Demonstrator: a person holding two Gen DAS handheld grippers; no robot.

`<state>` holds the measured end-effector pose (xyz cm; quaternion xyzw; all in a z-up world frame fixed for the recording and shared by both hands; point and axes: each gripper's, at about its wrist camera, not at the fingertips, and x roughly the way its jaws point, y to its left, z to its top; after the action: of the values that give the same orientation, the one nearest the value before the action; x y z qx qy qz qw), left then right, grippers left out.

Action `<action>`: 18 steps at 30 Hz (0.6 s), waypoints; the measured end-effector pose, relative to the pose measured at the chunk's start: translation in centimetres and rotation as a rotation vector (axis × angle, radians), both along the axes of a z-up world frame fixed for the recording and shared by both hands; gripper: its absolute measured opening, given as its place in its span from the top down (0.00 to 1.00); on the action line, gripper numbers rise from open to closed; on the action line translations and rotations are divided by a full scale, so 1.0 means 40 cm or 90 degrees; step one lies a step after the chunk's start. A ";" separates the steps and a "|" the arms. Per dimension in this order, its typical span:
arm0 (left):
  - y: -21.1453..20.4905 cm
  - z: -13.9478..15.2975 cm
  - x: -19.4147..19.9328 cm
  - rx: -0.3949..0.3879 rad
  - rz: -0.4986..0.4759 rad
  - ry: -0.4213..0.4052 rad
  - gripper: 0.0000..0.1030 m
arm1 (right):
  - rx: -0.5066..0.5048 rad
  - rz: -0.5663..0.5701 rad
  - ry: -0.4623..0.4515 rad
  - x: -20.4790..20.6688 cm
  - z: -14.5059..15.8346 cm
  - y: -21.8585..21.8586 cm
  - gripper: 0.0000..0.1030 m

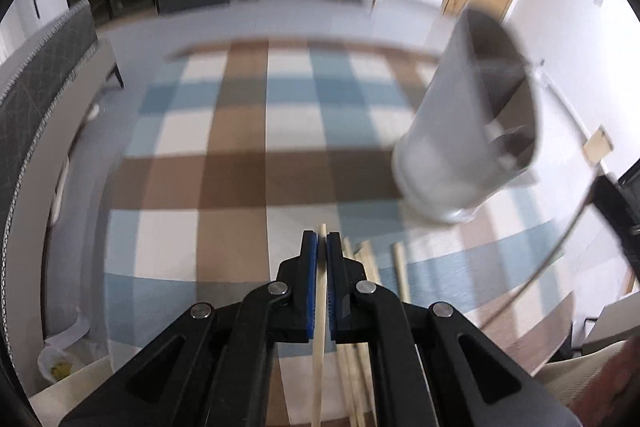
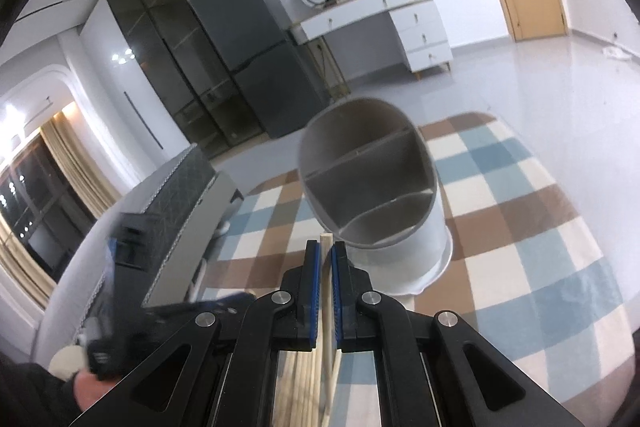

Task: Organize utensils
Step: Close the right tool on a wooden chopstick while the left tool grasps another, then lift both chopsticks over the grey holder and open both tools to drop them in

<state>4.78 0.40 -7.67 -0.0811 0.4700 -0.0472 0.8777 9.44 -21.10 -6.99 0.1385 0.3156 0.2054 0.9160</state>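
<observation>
2 sets of tongs, each clenched on 1 wooden chopstick, work above a round table (image 1: 240, 183) covered in a blue, brown and white checked cloth. Seen from the left wrist camera, the left tongs (image 1: 322, 241) have their blue pads pressed on a pale chopstick (image 1: 319, 331) that runs lengthwise between the fingers, its tip showing just past them. More loose chopsticks (image 1: 370, 267) lie on the cloth just right of and beneath those tongs. A grey utensil holder (image 1: 464, 131) stands on the table to the right and farther off, blurred in this view, its mouth slanted and its inside split by dividers.

Seen from the right wrist camera, the right tongs (image 2: 326, 247) are closed on a second chopstick (image 2: 327, 311), whose squared end pokes out between the blue pads, close to the front of the holder's (image 2: 400, 259) white lower body. The holder's grey interior shows 3 compartments, all looking empty from here. A bundle of chopsticks (image 2: 296, 383) lies under the tongs. At lower left the other black gripper appears, blurred, with a hand (image 2: 86, 393) in a dark sleeve. Beyond the table stand a grey fridge (image 2: 256, 39), a dark glass cabinet, a white dresser (image 2: 412, 23) and a wooden door
</observation>
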 end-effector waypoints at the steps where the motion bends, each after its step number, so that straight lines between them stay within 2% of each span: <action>1: 0.007 0.024 -0.001 -0.008 0.000 -0.019 1.00 | -0.001 -0.001 -0.006 -0.008 0.006 -0.002 0.95; 4: 0.018 0.090 -0.063 -0.025 0.004 -0.079 1.00 | -0.009 -0.006 -0.032 -0.048 0.034 -0.003 0.95; 7: -0.002 0.129 -0.068 -0.027 0.000 -0.100 1.00 | -0.025 -0.006 -0.053 -0.078 0.056 0.002 0.95; 10: 0.002 0.135 -0.039 -0.028 -0.006 -0.108 1.00 | -0.044 -0.001 -0.068 -0.108 0.069 0.013 0.95; 18: -0.032 0.188 -0.055 -0.030 -0.044 -0.116 1.00 | -0.060 0.011 -0.110 -0.144 0.116 0.015 0.95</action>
<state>2.59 -0.87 -0.14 -0.0807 0.3897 -0.0956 0.9124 3.66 -20.49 -2.34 0.0741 0.2462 0.2097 0.9434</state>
